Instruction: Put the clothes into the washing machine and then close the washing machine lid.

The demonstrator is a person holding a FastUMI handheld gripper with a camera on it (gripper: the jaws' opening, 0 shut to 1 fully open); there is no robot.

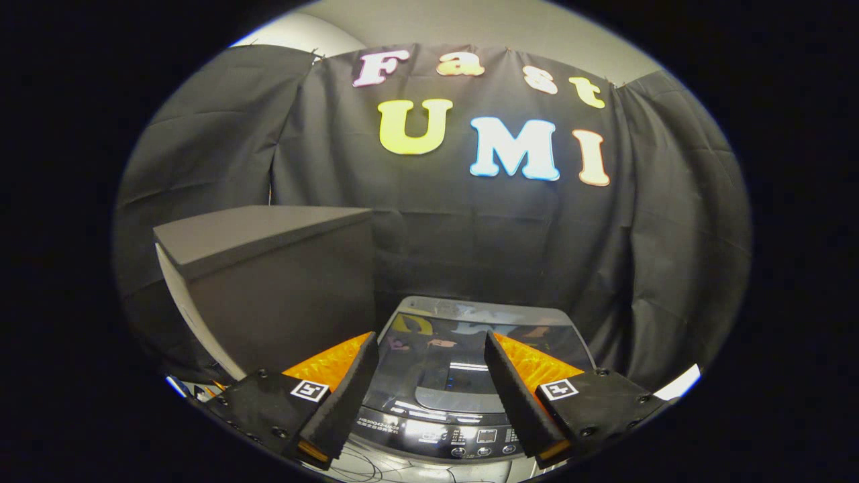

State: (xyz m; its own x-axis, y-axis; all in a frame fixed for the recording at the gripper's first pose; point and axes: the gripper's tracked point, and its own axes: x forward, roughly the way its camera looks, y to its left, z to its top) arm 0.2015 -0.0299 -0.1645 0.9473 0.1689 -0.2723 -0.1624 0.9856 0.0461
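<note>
A small top-loading washing machine (470, 329) stands below and just ahead of my fingers. Its dark glossy lid (456, 376) lies flat and shut, mirroring the wall. A control panel with buttons (470, 439) runs along its near edge. My gripper (429, 345) hovers above the lid, open, with nothing between the fingers. The left finger (349, 389) and right finger (517, 396) have black foam pads and orange backs. No clothes are visible.
A dark grey box-like block (268, 282) stands to the left of the machine, taller than it. Black cloth wall (637, 268) hangs close behind and to the right of the machine.
</note>
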